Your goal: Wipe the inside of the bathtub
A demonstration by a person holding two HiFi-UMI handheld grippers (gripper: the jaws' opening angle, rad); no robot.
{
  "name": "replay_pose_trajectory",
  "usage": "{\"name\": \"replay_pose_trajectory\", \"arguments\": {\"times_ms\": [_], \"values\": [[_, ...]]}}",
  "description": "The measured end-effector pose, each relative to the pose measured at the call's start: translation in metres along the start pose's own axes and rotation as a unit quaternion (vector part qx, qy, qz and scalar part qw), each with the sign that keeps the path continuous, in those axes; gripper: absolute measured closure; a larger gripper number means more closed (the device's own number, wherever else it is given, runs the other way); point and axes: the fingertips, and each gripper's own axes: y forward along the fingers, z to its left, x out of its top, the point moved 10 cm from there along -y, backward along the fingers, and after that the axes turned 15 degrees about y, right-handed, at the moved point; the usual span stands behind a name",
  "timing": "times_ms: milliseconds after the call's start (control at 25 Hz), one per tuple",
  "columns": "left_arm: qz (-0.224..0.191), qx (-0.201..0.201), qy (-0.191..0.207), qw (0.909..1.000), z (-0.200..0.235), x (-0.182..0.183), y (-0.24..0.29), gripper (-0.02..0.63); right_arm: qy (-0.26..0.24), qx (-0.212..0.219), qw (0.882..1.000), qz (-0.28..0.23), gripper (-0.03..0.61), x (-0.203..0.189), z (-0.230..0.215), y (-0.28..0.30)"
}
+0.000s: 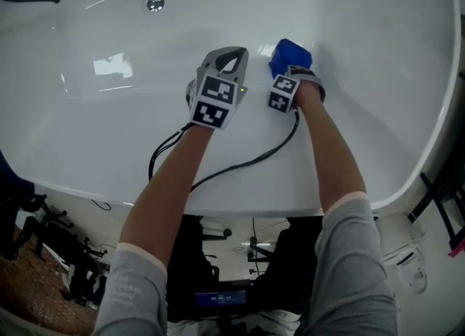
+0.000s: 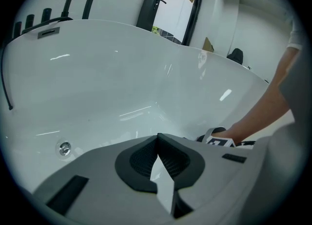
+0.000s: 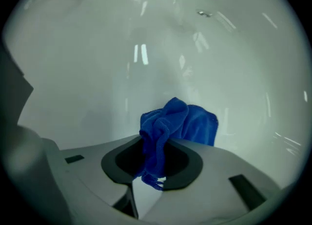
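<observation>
**Bathtub Interior: Cloth Position and Gripper Status**

1. Container. The white bathtub (image 1: pixel 363 29) fills most of the head view. Its inner surface is glossy and carries reflections of the room lights. A round metal drain (image 1: pixel 155 3) sits in the basin at the upper left of that view. It also appears at the lower left of the left gripper view (image 2: pixel 64 147).

2. Contents. Inside the tub are the two grippers, both forearms of the person and one blue cloth (image 1: pixel 290 56). Black cables (image 1: pixel 240 164) run from the grippers back over the near rim.

3. Right gripper. The right gripper (image 1: pixel 290 71) points down into the basin. Its fingers (image 3: pixel 122 163) are clamped on the cloth (image 3: pixel 178 121). A narrow fold runs down between the dark pads, and a frayed end hangs out below them. The bulk of the cloth is bunched beyond the fingertips, toward the white tub wall (image 3: pixel 97 73). Whether the bunch touches the wall cannot be told.

4. Left gripper. The left gripper (image 1: pixel 231 51) is just beside the right one, on the drain side, and is angled down toward the basin. In the left gripper view its fingers (image 2: pixel 141 163) meet at the tips with nothing held between them. The cloth is apart from these fingers, on the far side of the right gripper.
</observation>
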Motion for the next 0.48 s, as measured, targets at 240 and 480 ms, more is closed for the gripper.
{"name": "replay_pose_trajectory", "arguments": {"times_ms": [240,480], "values": [[-0.002,0.014,-0.007,0.9999,0.014,-0.005,-0.005,0.612,0.091,-0.081,0.989,-0.086,0.474,0.025,-0.073,-0.029],[0.007,0.017,-0.013,0.9998,0.025,-0.025,-0.005,0.614,0.154,-0.137,0.977,-0.056,0.451,0.039,-0.106,-0.014]]}}
